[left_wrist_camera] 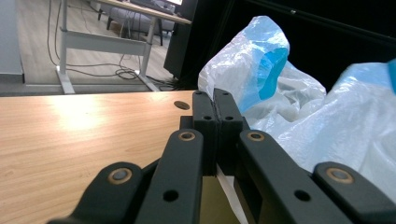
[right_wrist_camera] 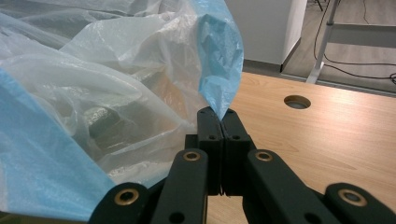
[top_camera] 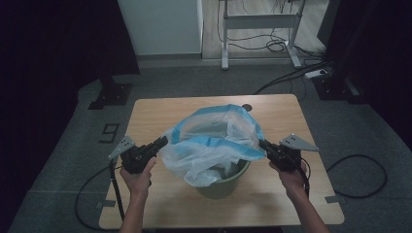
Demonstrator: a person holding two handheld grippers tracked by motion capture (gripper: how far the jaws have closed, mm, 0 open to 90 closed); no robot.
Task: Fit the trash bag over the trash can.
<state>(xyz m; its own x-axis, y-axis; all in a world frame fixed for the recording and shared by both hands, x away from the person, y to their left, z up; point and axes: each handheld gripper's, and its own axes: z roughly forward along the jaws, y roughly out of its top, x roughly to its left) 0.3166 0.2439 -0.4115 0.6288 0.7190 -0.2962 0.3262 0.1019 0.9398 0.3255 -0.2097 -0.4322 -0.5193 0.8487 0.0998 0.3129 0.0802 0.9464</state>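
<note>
Bench: one wooden bench (top_camera: 160, 204), with one round hole (top_camera: 247, 107) near its far edge.
Bin: one green bin (top_camera: 228, 187) stands on the bench, near the front, between the two hands.
Bag: one clear plastic bag with a blue rim (top_camera: 214, 145) sits in the bin's mouth and billows up above it, spread wide from side to side.
Left hand-held gripper: one (top_camera: 163, 141), at the bag's left edge; jaws closed, pinching the bag's rim, a strip of plastic showing between them in the left gripper view.
Right hand-held gripper: one (top_camera: 263, 143), at the bag's right edge; jaws closed on the blue rim, which rises from the tips in the right gripper view.
Hands: two, left hand (top_camera: 139, 175) and right hand (top_camera: 291, 175), one on each hand-held gripper.
Floor: one white desk frame (top_camera: 260, 22) and loose cables (top_camera: 277, 46) beyond the bench.
</note>
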